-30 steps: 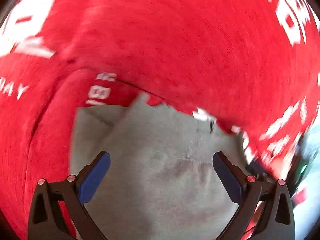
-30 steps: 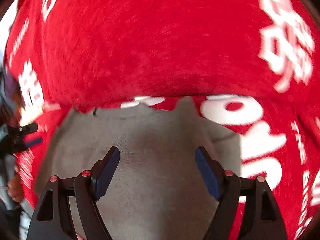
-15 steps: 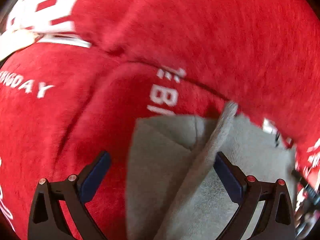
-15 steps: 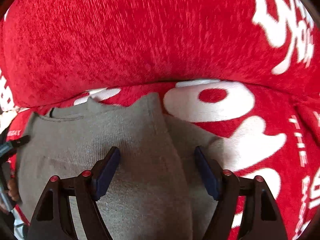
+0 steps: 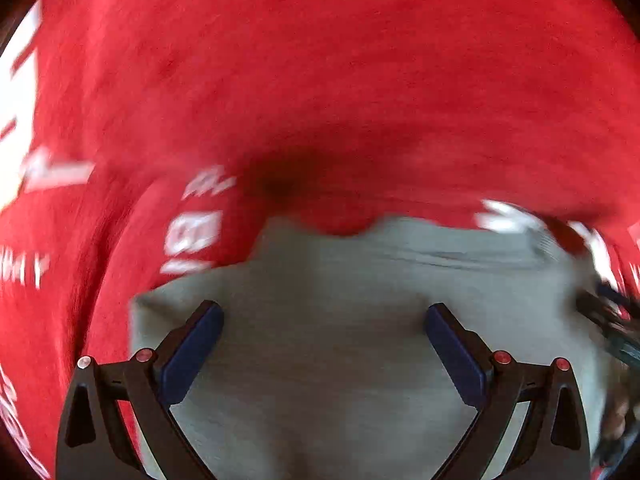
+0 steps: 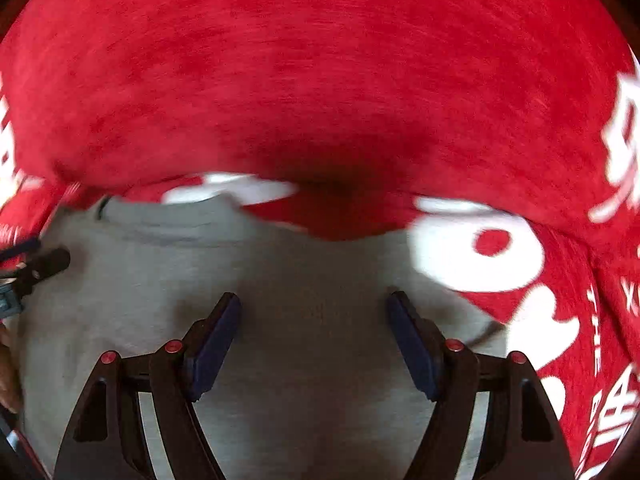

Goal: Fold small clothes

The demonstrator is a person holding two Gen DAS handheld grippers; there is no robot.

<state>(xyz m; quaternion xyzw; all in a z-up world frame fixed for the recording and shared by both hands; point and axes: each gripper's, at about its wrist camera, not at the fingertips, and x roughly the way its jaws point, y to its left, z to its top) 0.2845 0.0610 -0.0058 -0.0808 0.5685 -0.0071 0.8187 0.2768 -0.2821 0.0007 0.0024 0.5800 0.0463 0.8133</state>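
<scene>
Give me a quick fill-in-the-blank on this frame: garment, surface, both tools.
1. The small garment lying under both tools is ____ in colour.
2. It rests on a ____ cloth printed with white lettering.
3. The left tool and the right tool both have their jaws ____, with nothing held between them.
4. The pads on each tool's fingers are dark ____.

Missing words: grey; red; open; blue
</scene>
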